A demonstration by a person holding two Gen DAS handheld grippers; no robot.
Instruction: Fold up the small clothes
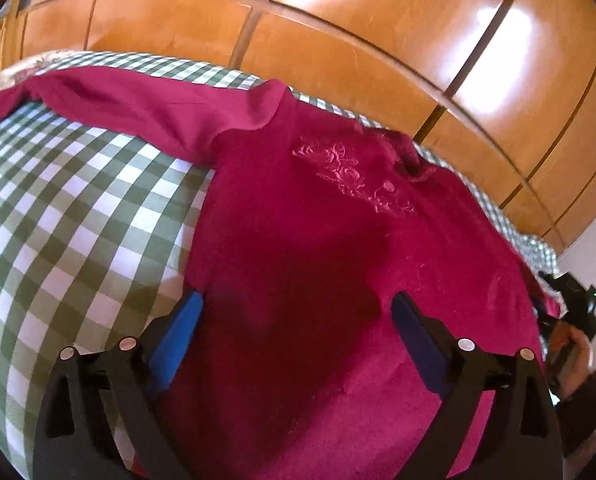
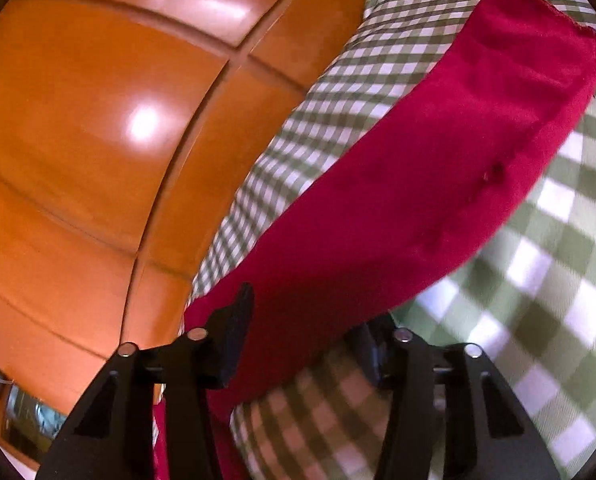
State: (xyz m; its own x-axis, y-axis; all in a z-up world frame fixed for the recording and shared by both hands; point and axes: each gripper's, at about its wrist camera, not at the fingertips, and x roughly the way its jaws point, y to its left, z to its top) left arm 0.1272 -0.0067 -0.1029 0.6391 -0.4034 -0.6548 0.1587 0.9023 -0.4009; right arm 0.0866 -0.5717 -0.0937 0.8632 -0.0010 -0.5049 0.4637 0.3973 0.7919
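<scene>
A dark red long-sleeved top (image 1: 318, 232) with pink embroidery on the chest lies flat on a green-and-white checked cloth (image 1: 66, 208). One sleeve (image 1: 146, 108) stretches out to the left. My left gripper (image 1: 294, 312) is open, its blue pads (image 1: 178, 332) spread over the lower body of the top. In the right wrist view my right gripper (image 2: 306, 336) has its jaws on either side of the other sleeve (image 2: 438, 184), which rises from them toward the cuff. I cannot tell whether the jaws pinch the sleeve.
Orange wooden wardrobe doors (image 1: 378, 40) stand right behind the checked surface and fill the left of the right wrist view (image 2: 98, 140). The person's hand with the other gripper (image 1: 574, 320) shows at the right edge of the left wrist view.
</scene>
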